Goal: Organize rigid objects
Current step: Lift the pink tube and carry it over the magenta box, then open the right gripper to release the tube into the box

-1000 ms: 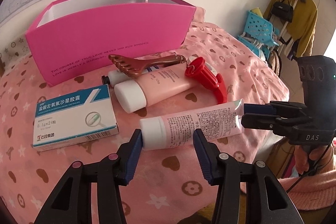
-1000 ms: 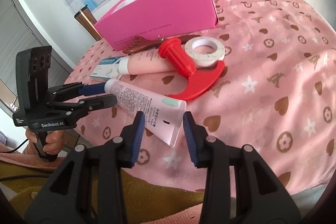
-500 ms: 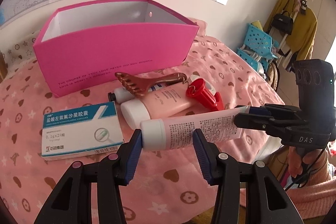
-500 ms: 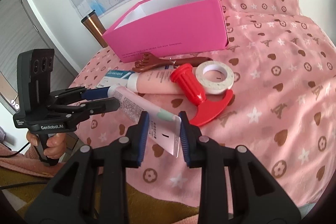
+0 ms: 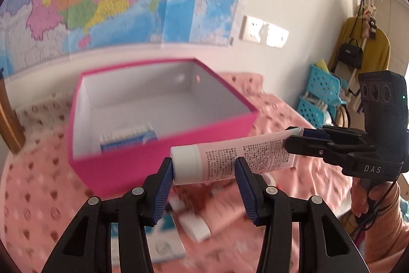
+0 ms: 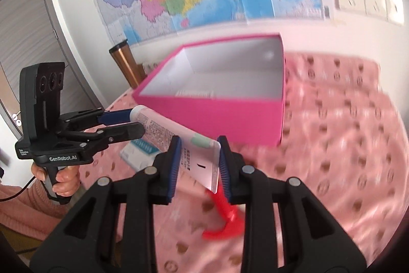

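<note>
Both grippers hold one pink tube (image 5: 237, 157) in the air, just in front of the pink box (image 5: 163, 157). The left gripper (image 5: 204, 181) is clamped on its white cap end, the right gripper (image 6: 198, 165) on its flat crimped end. A blurred carton (image 5: 127, 138), probably medicine, lies inside the box.

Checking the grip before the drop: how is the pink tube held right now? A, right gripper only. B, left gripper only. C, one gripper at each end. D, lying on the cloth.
C: the left gripper clamps the cap end of the tube and the right gripper clamps its flat end, above the cloth.
</note>
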Demonstrator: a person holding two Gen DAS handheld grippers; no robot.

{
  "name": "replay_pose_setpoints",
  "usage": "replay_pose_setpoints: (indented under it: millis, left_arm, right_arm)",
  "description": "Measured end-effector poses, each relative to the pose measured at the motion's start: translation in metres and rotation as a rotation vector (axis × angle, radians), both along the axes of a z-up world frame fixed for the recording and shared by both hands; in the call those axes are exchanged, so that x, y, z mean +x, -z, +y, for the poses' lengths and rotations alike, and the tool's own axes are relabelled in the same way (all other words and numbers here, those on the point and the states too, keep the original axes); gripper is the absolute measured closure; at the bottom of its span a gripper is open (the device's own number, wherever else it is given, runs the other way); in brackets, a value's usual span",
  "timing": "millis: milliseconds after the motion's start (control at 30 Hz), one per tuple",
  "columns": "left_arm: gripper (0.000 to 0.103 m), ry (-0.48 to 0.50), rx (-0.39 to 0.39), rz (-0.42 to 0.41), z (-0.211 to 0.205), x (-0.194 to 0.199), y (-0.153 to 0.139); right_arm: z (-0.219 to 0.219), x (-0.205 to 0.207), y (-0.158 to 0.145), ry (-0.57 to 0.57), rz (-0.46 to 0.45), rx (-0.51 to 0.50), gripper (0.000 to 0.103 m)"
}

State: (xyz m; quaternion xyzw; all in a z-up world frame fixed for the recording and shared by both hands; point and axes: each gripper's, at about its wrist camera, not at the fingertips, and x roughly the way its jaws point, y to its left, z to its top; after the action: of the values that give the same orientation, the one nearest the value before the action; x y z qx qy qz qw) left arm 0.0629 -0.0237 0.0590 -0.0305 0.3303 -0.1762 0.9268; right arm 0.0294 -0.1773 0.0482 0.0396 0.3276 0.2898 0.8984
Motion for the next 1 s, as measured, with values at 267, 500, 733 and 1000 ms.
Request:
replay_pose_setpoints:
  millis: [267,500,733,1000]
  left_arm:
    - [0.054,-0.043,-0.032,0.029,0.012,0.064,-0.012]
    - [0.053,-0.064,-0.025,0.09,0.015,0.102,0.004]
    - [0.053,-0.059,-0.019,0.182,0.01,0.125,0.034]
    - [0.055,-0.063,0.015,0.224,0.003,0.133,0.047]
  right_arm:
    - [0.0,0.069,-0.022,-0.023,-0.006,-0.001,0.072]
    - [0.002,0.12,-0.018,-0.028,0.034,-0.022,0.071]
    - [0.001,0.154,-0.003,-0.016,0.097,-0.062,0.07]
    - [0.005,0.171,0.014,0.056,0.13,-0.151,0.068]
